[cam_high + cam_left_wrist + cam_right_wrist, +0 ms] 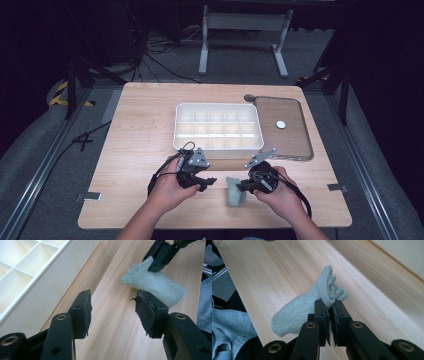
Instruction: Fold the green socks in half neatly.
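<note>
Nearest the person, at the front edge of the table (130,150), lies a small pale grey-green sock (235,192), between the two grippers. The right gripper (246,187) has its jaws pressed together on the bunched cuff end of the sock, the fabric pinched between the pads. The left gripper (209,181) stands just beside the sock, its jaws spread wide with nothing between them; the pad linings look frayed at the edges.

Judgement on handling: the sock appears light, soft and limp, and will likely sag and drape from any single hold. It is neither fragile nor slippery. A second hold at the free toe end would likely control it best.

Farther back sits a white compartmented box (218,126), its cells empty. Beside it lies a clear lid (292,137) bearing a small white disc (281,124).
</note>
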A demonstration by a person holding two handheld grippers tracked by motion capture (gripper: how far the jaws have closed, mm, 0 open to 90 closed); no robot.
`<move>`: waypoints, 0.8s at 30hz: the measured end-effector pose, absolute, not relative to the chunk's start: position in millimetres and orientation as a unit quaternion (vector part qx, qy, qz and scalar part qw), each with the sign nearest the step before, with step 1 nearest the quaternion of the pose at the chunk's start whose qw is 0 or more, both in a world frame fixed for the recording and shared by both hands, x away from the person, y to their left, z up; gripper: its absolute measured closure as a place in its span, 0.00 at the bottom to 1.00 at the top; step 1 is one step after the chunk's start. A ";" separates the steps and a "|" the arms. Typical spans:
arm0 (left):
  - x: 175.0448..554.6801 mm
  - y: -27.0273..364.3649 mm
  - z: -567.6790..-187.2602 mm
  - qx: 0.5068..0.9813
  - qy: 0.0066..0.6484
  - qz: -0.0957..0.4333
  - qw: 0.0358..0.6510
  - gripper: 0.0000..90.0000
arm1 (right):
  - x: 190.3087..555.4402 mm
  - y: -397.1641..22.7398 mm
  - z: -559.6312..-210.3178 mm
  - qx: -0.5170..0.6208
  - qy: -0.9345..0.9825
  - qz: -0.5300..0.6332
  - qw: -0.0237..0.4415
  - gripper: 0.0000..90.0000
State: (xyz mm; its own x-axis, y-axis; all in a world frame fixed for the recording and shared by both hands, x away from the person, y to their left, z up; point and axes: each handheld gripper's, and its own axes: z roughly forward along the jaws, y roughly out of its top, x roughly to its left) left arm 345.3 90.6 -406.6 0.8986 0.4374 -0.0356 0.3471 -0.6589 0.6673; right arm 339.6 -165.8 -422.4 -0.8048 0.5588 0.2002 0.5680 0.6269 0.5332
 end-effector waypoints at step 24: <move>359.2 139.1 -385.4 0.889 0.285 0.091 0.346 0.52 | 358.7 -177.7 -359.3 -0.318 -0.897 -0.295 -0.088 0.93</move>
State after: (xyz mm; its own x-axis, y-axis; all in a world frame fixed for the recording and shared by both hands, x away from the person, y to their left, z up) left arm 359.2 139.1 -385.4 0.8208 0.5702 -0.0352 0.4443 -0.5984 0.6667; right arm 358.7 -177.7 -359.3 -0.7828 0.6216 0.0290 0.5177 0.6246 0.5847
